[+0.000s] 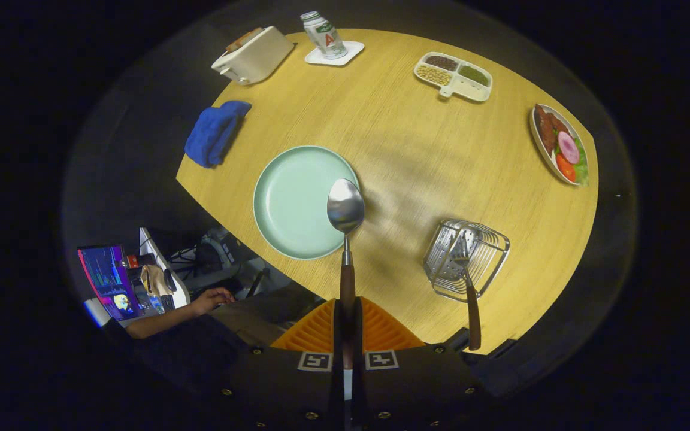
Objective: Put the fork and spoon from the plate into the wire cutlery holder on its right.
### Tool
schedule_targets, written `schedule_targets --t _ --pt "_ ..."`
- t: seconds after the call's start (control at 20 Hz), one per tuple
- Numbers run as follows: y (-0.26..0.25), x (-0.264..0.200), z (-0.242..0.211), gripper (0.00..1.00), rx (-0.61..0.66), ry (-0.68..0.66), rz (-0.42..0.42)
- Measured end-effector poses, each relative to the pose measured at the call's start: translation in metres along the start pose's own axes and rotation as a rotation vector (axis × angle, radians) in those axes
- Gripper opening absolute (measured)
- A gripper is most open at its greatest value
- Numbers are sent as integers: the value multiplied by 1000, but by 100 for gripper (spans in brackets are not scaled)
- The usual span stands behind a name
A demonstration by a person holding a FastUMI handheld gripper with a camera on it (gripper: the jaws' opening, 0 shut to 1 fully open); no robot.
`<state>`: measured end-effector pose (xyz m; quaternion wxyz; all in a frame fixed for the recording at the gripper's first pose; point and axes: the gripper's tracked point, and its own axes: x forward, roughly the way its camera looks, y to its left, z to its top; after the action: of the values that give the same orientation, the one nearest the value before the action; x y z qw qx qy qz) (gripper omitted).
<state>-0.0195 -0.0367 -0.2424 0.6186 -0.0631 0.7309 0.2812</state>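
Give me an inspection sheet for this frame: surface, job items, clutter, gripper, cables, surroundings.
Surface: wooden table, bare in the middle.
Job items: spoon held by its handle, bowl above the plate's edge; green plate holds nothing; fork already in the wire holder, handle sticking out.
Clutter: blue cloth, toaster, can on a coaster, divided tray, food plate.
Gripper: shut on the spoon handle.
Cables: a tangle below the table edge near a monitor.
Surroundings: a person's hand beside the table.
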Motion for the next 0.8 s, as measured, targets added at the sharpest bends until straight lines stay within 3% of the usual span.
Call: schedule_targets --t 0.45,0.8 --pt "-62 -31 -34 6 166 -37 -31" --pt "-92 -20 -55 5 286 4 -40"
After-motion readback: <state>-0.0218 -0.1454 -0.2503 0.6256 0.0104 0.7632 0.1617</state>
